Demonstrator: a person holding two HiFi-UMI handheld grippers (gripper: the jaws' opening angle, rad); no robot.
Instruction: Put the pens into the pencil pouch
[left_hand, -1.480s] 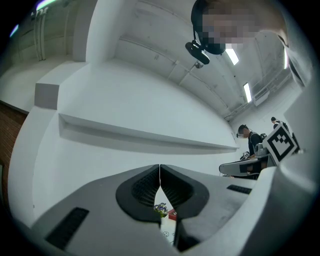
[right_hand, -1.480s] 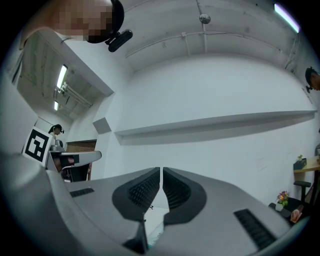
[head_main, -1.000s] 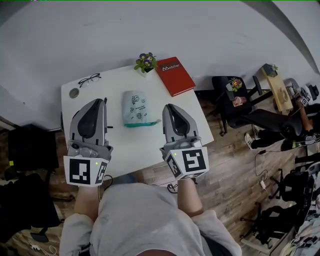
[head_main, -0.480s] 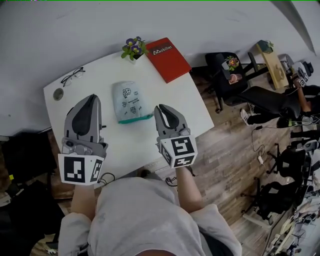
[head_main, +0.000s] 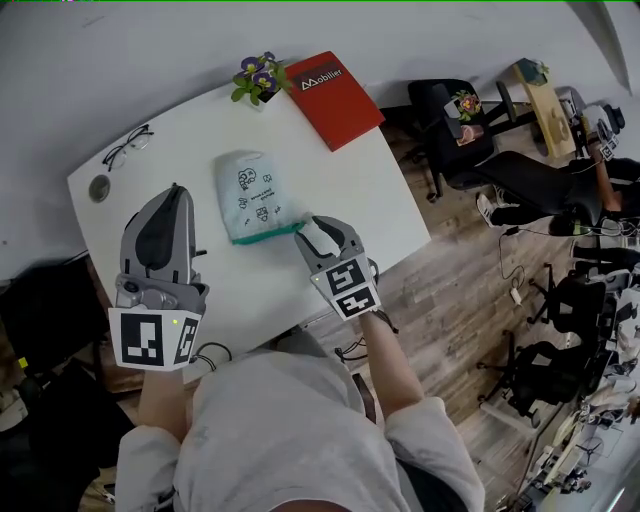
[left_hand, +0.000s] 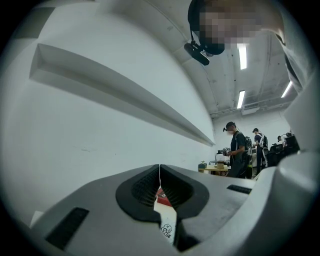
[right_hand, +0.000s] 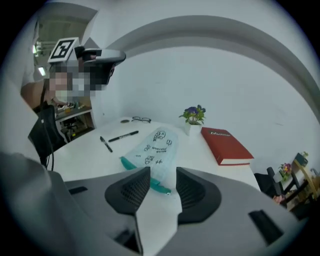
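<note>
A pale mint pencil pouch (head_main: 250, 195) with doodle prints and a teal zip edge lies mid-table. My right gripper (head_main: 318, 230) hovers low at its near right corner, tilted down. Its jaws have just been opening and stand open, nothing pressed between them. In the right gripper view the pouch (right_hand: 154, 148) lies just beyond my right gripper (right_hand: 162, 179), and two black pens (right_hand: 123, 136) (right_hand: 105, 144) lie to its left. My left gripper (head_main: 176, 192) is shut and empty, held level over the table's left side. It hides most of the pens in the head view.
A red book (head_main: 335, 95) and a small potted plant (head_main: 258, 78) sit at the far edge of the white table (head_main: 370, 205). Glasses (head_main: 125, 148) and a small round disc (head_main: 98, 188) lie far left. Office chairs (head_main: 455, 130) stand right of the table.
My right gripper has sunk toward the table, tipped downward near the pouch's zip edge, and its jaws have gone from shut to open. My left gripper has lowered a little.
</note>
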